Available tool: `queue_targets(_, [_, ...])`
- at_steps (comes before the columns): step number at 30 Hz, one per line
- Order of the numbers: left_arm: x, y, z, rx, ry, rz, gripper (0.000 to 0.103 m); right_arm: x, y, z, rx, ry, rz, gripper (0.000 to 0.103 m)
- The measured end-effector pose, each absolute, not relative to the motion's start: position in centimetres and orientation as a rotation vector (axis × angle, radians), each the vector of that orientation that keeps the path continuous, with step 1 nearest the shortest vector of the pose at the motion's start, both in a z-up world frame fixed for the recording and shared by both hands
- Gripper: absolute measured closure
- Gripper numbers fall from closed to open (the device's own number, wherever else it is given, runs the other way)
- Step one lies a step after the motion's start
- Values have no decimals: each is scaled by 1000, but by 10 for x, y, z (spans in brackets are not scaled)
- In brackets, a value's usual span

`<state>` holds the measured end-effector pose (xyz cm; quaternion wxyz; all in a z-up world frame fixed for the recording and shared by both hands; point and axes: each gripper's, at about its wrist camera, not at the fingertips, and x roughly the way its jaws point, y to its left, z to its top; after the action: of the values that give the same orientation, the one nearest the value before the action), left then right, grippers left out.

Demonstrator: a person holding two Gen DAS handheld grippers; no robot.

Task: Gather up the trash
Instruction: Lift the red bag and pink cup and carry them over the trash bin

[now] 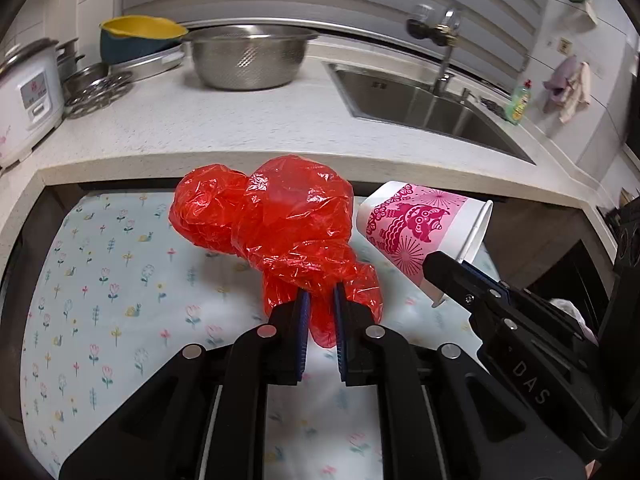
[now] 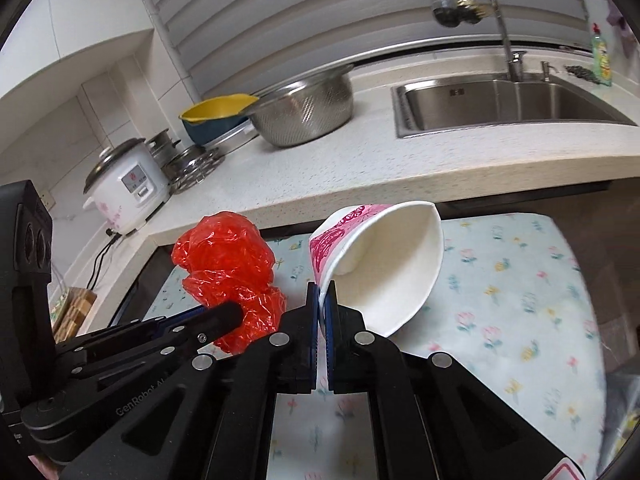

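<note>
A crumpled red plastic bag (image 1: 276, 220) hangs above the floral cloth (image 1: 104, 280), pinched at its lower end by my left gripper (image 1: 321, 300), which is shut on it. To its right, a white paper cup with a pink pattern (image 1: 416, 224) is held tilted by my right gripper (image 1: 434, 270). In the right wrist view, my right gripper (image 2: 321, 300) is shut on the rim of the paper cup (image 2: 388, 264), whose open mouth faces the camera. The red bag (image 2: 228, 264) and my left gripper (image 2: 236, 312) show at the left.
A speckled counter (image 1: 240, 120) runs behind, bearing a steel colander bowl (image 1: 248, 60), a yellow and blue bowl (image 1: 136, 36), a rice cooker (image 1: 24, 96) and a steamer rack (image 1: 96, 92). A steel sink (image 1: 420, 100) with tap lies at right, dish soap (image 1: 518, 104) beside it.
</note>
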<state>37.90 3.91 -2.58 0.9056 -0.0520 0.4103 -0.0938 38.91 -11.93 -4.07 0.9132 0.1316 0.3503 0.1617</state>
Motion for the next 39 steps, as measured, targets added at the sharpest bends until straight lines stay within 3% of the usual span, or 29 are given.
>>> queue_targets(14, [277,-73,31,-26,780,-351,92,266,-225,13,299,628,199,99])
queue_targets(39, [164,-171,38,73,770,-501,92,127,-335,13,411,574,18,100])
